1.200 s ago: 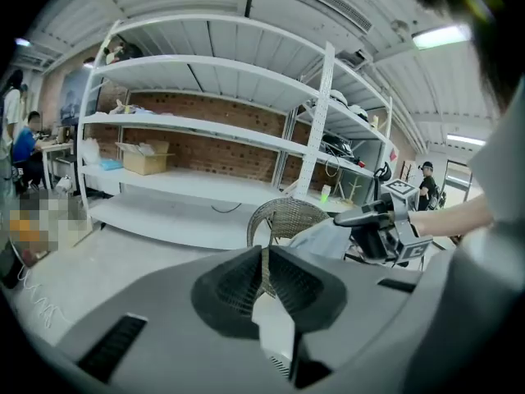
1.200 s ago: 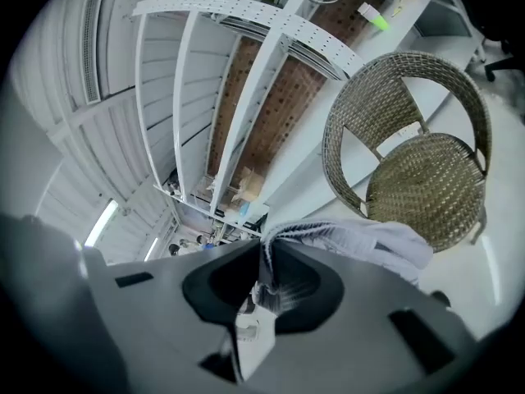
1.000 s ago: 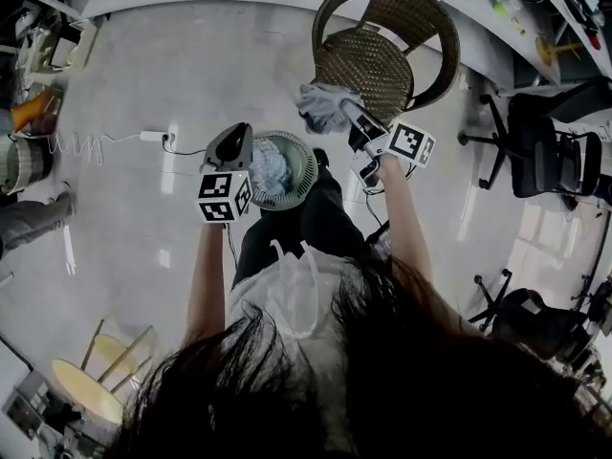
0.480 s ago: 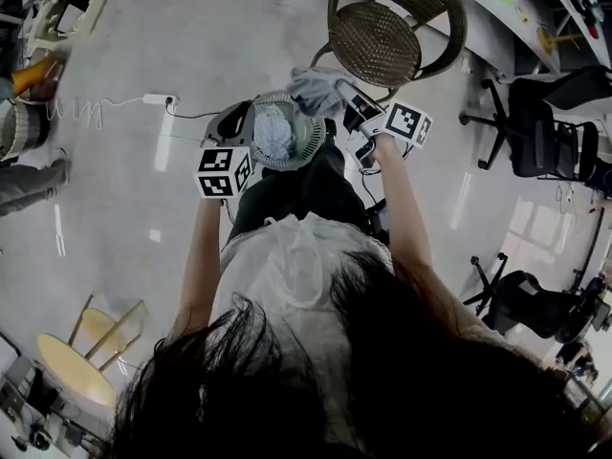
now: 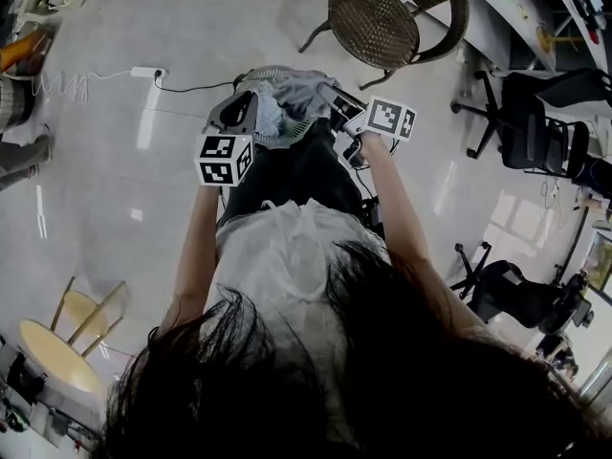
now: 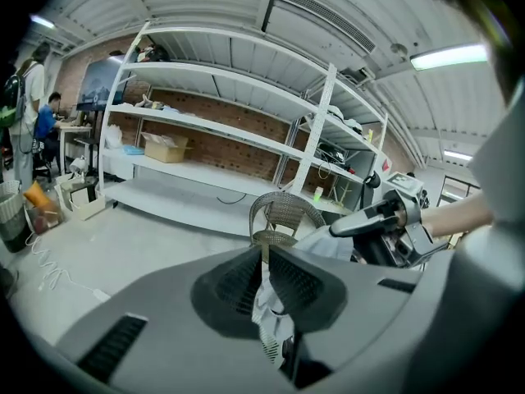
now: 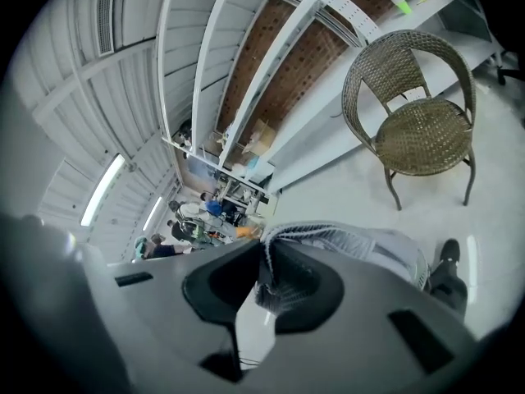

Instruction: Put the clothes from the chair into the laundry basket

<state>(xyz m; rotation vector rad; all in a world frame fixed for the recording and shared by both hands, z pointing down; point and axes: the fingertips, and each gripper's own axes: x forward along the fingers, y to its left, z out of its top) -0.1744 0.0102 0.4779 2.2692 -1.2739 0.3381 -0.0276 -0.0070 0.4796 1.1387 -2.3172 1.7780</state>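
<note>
Clenching — right tongs (image 7: 267, 253): grey garment (image 5: 304, 89), laundry basket (image 5: 260, 71) just below them
Left tongs (image 6: 264, 257): pinching that basket's rim
Chair (image 5: 375, 22): beyond both tongs

No legible text or numbers: the grippers' marker cubes (image 5: 224, 159) (image 5: 392, 120) apparently show only black-and-white square patterns.

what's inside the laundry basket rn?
Light blue clothes lie in the laundry basket. A grey garment, pinched in the right gripper, hangs over its rim. Those two cover the bottom and anything lower down.
</note>
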